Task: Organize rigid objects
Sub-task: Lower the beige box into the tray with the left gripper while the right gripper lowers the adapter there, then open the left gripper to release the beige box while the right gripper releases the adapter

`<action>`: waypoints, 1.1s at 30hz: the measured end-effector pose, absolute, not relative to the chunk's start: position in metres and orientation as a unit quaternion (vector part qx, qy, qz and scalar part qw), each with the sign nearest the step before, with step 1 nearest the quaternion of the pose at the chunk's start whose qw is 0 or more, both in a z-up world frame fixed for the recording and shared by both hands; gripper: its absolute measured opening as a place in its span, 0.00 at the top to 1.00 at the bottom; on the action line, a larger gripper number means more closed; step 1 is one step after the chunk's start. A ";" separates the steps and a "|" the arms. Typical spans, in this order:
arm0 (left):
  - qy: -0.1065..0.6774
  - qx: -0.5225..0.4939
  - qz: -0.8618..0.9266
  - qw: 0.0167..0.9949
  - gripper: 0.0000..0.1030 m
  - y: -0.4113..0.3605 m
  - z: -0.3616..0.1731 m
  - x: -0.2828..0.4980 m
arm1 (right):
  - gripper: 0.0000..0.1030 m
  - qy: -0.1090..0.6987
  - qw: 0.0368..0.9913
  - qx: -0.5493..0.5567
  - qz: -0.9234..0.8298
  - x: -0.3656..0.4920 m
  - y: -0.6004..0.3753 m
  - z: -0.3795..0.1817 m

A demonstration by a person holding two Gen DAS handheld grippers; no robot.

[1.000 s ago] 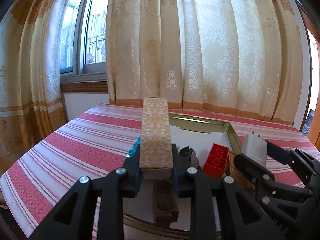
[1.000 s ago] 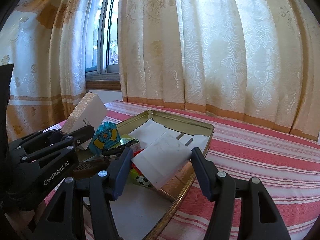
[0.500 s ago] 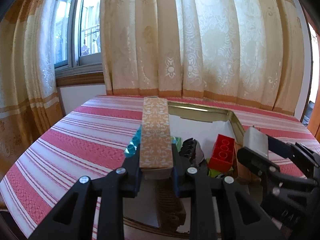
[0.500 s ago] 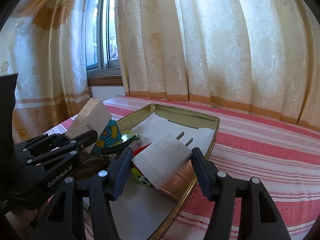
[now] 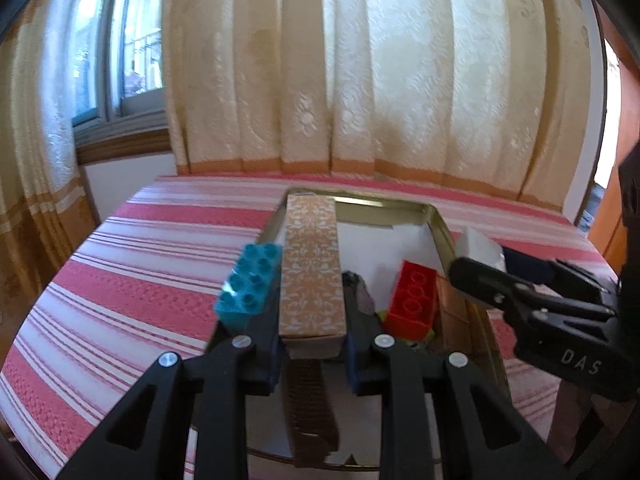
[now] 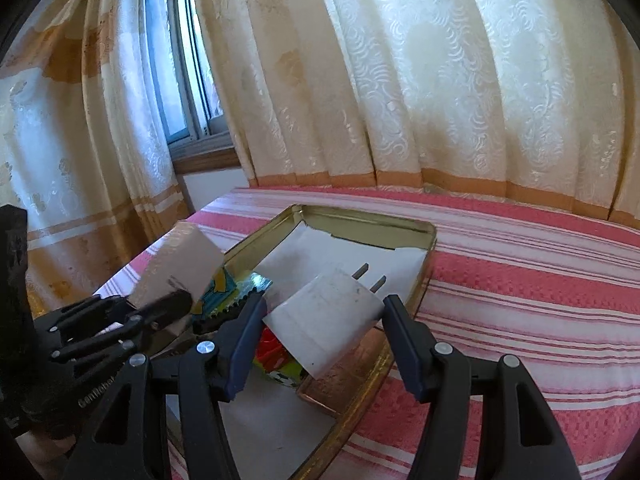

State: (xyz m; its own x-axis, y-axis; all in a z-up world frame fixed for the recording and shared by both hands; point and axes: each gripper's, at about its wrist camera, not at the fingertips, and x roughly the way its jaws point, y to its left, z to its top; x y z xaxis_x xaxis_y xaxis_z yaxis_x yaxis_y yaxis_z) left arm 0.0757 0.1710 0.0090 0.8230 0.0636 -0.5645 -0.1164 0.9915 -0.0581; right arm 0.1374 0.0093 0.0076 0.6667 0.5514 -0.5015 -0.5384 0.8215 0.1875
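1. Left gripper (image 5: 313, 344): still clamped on the patterned box (image 5: 313, 276), held over the tray (image 5: 442, 228).
2. Right gripper (image 6: 324, 320): still clamped on the white plug (image 6: 326, 320) (prongs forward), above the tray's right rim.
3. Change: both views have swung right; the teal brick (image 5: 249, 284) now shows fully left of the box, with the red brick (image 5: 414, 300) in the tray.

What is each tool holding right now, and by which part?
The left tool grips the patterned box by its near end. The right tool clamps the white plug adapter across its body, prongs pointing away.
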 end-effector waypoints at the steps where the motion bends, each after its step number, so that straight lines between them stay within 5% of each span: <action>1: 0.299 -0.040 0.047 0.952 0.78 0.169 0.007 0.077 | 0.39 0.282 0.911 0.006 0.302 0.137 0.012 0.007; 13: 0.329 -0.026 0.048 0.943 0.74 0.162 -0.003 0.074 | 0.38 0.311 0.890 -0.030 0.333 0.130 0.028 -0.007; 15: 0.332 -0.028 0.050 0.942 0.68 0.163 -0.006 0.074 | 0.37 0.309 0.890 -0.029 0.334 0.128 0.026 -0.006; 21: 0.322 -0.035 0.073 0.943 0.24 0.168 -0.004 0.065 | 0.27 0.292 0.899 -0.028 0.324 0.120 0.014 -0.001; 33: 0.287 -0.004 0.122 0.950 0.02 0.155 0.014 0.046 | 0.20 0.246 0.923 -0.018 0.296 0.098 -0.010 0.012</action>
